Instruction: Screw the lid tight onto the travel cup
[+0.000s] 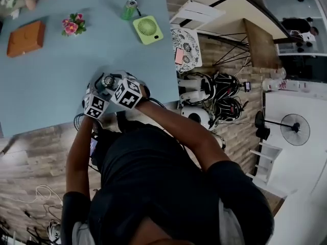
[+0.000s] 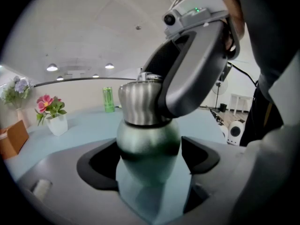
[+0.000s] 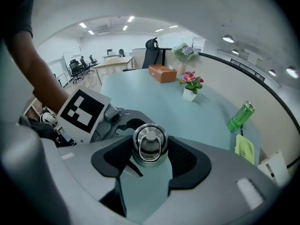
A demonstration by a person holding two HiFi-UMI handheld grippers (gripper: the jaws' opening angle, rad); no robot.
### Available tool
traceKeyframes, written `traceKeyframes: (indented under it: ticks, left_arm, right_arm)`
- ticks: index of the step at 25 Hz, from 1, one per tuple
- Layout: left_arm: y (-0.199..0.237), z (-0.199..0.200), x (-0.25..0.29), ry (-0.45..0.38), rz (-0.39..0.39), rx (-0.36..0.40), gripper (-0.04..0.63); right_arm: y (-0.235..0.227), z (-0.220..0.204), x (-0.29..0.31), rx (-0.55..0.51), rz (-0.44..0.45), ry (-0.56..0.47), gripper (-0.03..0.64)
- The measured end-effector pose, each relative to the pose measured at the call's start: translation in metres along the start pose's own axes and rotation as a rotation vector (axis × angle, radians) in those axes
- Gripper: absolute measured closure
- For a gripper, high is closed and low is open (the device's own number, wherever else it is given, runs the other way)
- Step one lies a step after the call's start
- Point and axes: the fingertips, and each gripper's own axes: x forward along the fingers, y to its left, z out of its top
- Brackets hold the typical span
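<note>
The travel cup stands near the front edge of the blue table (image 1: 61,75). Its green body (image 2: 147,144) sits between the jaws of my left gripper (image 2: 147,156), which is shut on it low down. The steel lid (image 2: 139,104) sits on top of the cup. My right gripper (image 3: 150,150) reaches over from above and is shut on the lid (image 3: 149,143), whose round top with a ring handle faces that camera. In the head view both grippers, left (image 1: 97,103) and right (image 1: 126,93), crowd around the cup (image 1: 108,80), which is mostly hidden.
At the table's far side are a green can (image 1: 130,9), a green fan (image 1: 148,29), a pot of pink flowers (image 1: 73,24) and a brown box (image 1: 25,38). The table's right edge lies close by, with helmets and cables (image 1: 214,98) on the floor beyond.
</note>
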Motion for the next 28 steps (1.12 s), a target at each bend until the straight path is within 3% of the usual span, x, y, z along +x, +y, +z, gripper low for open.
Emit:
traceKeyframes:
  ticks: [6,12,15,19,21,28]
  left_arm:
    - [0.0,-0.008,-0.034,0.077,-0.077,0.071,0.156]
    - [0.064,-0.003,-0.128,0.037,0.042,0.021,0.156]
    - [0.093,0.019,-0.176,-0.042,0.115,-0.01,0.158]
    - [0.129,0.051,-0.246,-0.157,0.237,-0.058,0.158]
    - [0.145,0.069,-0.286,-0.216,0.306,-0.066,0.158]
    - [0.167,0.118,-0.423,-0.375,0.51,-0.061,0.16]
  right_arm:
    - [-0.011,-0.01,-0.014,0.04,-0.002,0.028,0.377]
    - [-0.005,0.014,-0.035,0.153,-0.031,-0.063,0.373]
    - [-0.011,0.037,-0.074,0.262,-0.083,-0.219,0.373]
    - [-0.022,0.086,-0.162,0.428,-0.142,-0.571,0.373]
    - [-0.022,0.112,-0.213,0.453,-0.167,-0.722,0.373]
    - [0.004,0.152,-0.318,0.382,-0.279,-0.885,0.374]
